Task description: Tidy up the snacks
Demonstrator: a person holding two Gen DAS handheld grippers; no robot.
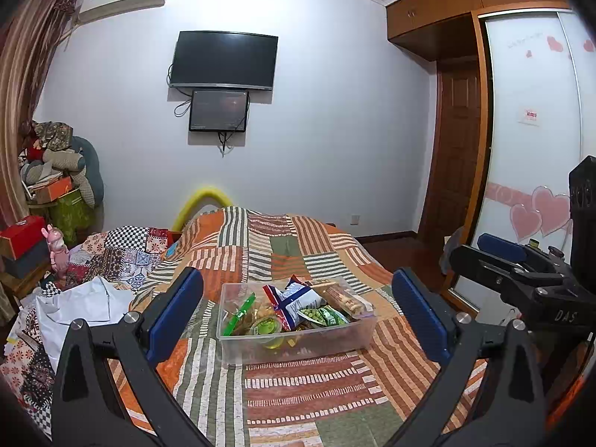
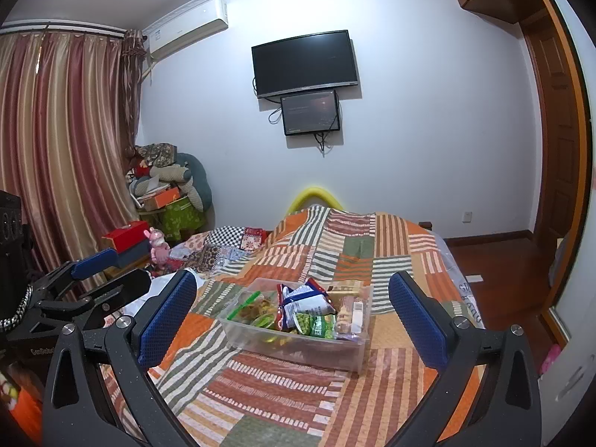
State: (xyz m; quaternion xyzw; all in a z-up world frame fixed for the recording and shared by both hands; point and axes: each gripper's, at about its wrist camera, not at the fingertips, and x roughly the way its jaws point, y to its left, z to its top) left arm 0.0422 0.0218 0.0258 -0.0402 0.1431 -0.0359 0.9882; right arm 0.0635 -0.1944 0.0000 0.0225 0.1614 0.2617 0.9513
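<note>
1. Left gripper [image 1: 296,314], nearest the lens: jaws spread wide, nothing between the blue pads [image 1: 175,313]
2. Right gripper [image 2: 292,316]: likewise wide and empty
3. Clear plastic bin [image 1: 298,346], on the striped patchwork bedspread [image 1: 335,391], straight ahead of both grippers and apart from them; long axis crosswise to the left gripper, skewed to the right one
4. Snack packets [image 1: 298,301] heaped loosely inside the bin
5. Neither gripper clearly nearer

Both the left gripper [image 1: 296,313] and the right gripper [image 2: 292,314] have black speckled triangular-cutout arms, silver round screws at the joints and blue textured pads [image 2: 167,320]. White letters "DAS" mark the tool at right in the left view.
</note>
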